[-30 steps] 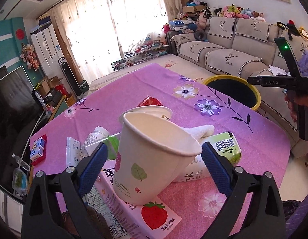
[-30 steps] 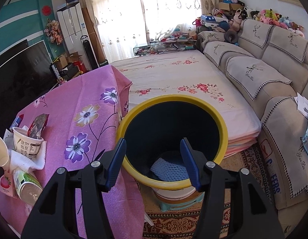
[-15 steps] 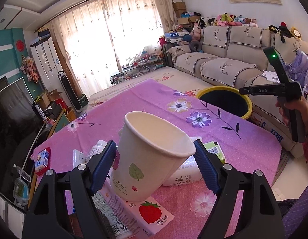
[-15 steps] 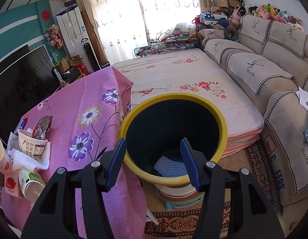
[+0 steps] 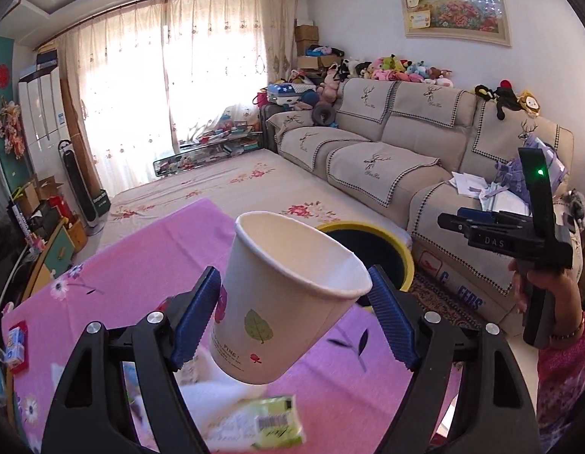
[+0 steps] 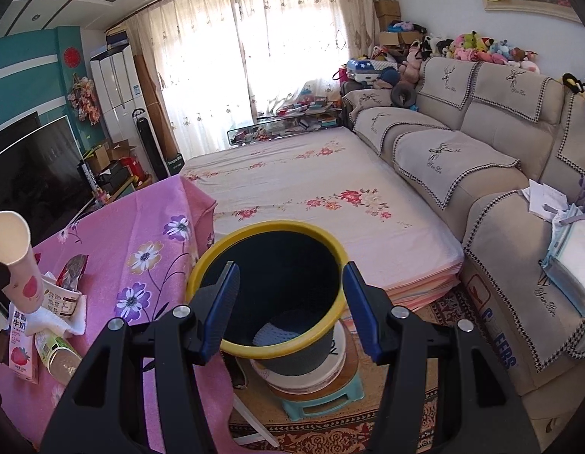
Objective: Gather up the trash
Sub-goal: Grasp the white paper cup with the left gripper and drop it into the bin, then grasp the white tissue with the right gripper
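My left gripper [image 5: 292,312] is shut on a white paper cup [image 5: 284,299] with a leaf print, held tilted above the pink flowered tablecloth [image 5: 141,265]. The cup also shows at the left edge of the right wrist view [image 6: 16,261]. A dark bin with a yellow rim [image 6: 269,283] stands beside the table's right edge; part of its rim shows behind the cup [image 5: 387,238]. My right gripper [image 6: 288,306] is open and empty above the bin's mouth. A white tissue [image 6: 69,321], a printed cup [image 6: 61,299], a green bottle [image 6: 54,352] and a strawberry milk carton [image 6: 20,348] lie on the table.
A beige sofa [image 6: 481,174] runs along the right. A flowered mat [image 6: 311,189] covers the floor beyond the bin. The bin stands on a stack of basins on a green stool [image 6: 322,397]. A television [image 6: 31,178] stands at the left.
My left gripper has lifted the paper cup off the table and carried it up and toward the bin. The right gripper has stayed open over the bin, nearly still.
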Available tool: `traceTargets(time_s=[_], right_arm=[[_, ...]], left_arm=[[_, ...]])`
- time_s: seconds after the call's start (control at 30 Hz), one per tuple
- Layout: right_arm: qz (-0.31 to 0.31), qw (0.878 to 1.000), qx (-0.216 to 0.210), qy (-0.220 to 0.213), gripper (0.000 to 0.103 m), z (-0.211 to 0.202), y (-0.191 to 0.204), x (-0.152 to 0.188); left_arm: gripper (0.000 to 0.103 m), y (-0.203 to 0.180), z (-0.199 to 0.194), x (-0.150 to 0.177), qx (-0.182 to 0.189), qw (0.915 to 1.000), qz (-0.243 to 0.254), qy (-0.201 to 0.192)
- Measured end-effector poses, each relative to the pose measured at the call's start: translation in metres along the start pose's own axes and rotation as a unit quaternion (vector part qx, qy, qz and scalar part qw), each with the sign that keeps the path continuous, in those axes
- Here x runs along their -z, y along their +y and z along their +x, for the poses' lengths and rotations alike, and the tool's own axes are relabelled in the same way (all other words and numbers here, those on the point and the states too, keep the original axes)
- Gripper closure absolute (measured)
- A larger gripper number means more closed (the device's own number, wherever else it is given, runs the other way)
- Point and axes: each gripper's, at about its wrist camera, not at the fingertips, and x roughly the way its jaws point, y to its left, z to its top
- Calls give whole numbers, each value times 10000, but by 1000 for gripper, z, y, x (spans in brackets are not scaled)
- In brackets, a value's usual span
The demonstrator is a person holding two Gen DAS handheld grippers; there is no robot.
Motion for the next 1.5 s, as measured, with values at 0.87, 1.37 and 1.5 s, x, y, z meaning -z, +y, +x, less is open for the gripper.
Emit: traceTargets(time_s=[0.87,1.37,1.5], right_arm=[[310,9986,22,419,42,15,-47,23],[-1728,9397,-2731,1119,42,11,142,59],[-2422,9092,-3150,1245,42,8,189,74]], left_arm=[[5,-50,105,-66,-146,9987,-484,-36],[5,90,-119,80,-2205,9601,-1721,19],[5,100,-145,103,-2296,9567,-1787,-21]])
